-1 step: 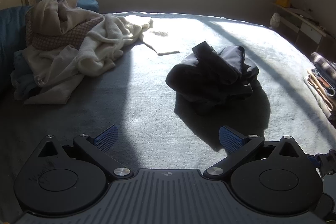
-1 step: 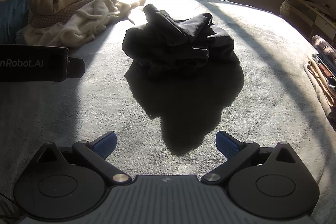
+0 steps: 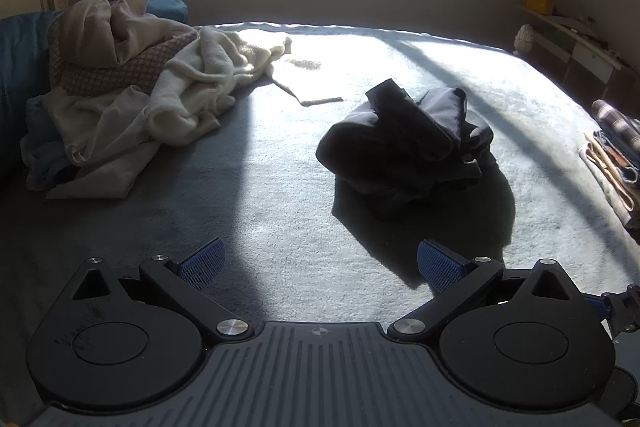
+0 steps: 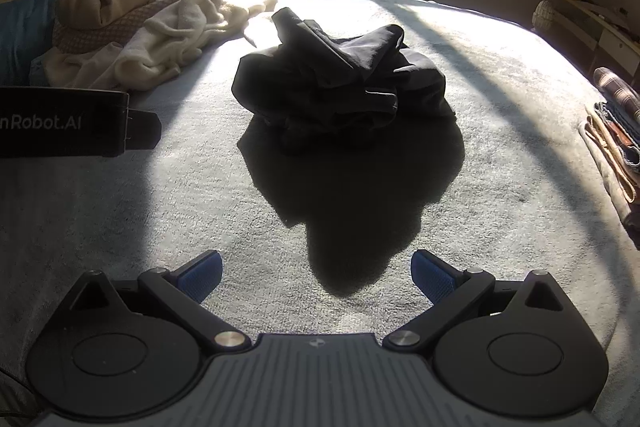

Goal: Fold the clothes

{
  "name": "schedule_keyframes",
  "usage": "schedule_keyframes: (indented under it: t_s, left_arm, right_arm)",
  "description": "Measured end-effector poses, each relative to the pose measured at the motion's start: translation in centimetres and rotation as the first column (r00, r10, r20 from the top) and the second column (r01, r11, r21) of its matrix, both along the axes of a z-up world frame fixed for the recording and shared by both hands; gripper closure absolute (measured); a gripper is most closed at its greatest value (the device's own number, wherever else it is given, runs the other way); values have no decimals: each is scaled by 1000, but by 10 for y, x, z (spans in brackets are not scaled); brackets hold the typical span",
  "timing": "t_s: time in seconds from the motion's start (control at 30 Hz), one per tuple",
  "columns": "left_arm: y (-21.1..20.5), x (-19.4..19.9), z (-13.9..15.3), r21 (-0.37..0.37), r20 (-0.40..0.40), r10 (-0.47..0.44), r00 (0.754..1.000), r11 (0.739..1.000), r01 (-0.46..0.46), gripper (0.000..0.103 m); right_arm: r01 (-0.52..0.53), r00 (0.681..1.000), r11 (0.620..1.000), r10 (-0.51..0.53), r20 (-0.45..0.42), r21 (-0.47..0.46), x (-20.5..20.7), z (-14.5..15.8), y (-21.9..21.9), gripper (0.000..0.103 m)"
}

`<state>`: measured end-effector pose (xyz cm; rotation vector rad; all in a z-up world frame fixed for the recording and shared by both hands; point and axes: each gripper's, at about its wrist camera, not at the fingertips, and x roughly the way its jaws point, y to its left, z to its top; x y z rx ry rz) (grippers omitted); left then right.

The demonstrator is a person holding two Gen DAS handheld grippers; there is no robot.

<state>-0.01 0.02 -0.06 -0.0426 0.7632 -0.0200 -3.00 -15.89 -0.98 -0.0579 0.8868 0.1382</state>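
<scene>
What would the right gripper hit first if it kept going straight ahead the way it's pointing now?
Most likely the crumpled dark garment, which lies centred ahead of the open right gripper. Only bare bed cover and shadow lie between; depth is hard to judge.

The right gripper hangs wide apart over the bed, empty. A crumpled dark garment lies ahead; the pale pile sits far left.
</scene>
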Motion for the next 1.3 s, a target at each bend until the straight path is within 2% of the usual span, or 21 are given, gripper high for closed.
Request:
schedule_keyframes:
  t_s: [0.23,0.37,0.57,0.73,1.07,1.3]
  left_arm:
    - [3,-1,-2,-12,6,12,1000,1000,-12,0]
    - [0,-2,-3,5,3,18,1000,1000,-18,0]
    - [-2,-3,-8,22,34,12,999,1000,-12,0]
    - [-4,-5,-10,45,57,26,998,999,-29,0]
    - [2,-7,-12,-7,61,28,998,1000,-28,0]
    - [2,-6,-15,-6,51,33,998,999,-33,0]
  right_arm:
    - [2,1000,1000,-2,6,-6,-1,3,-1,0]
    - [16,1000,1000,-16,10,-17,2,2,-1,0]
    - [52,997,998,-50,54,-44,2,5,-4,0]
    - [68,996,997,-65,56,-47,3,6,-6,0]
    - [84,995,995,-82,49,-50,3,5,-8,0]
    - [88,995,995,-86,42,-49,5,6,-9,0]
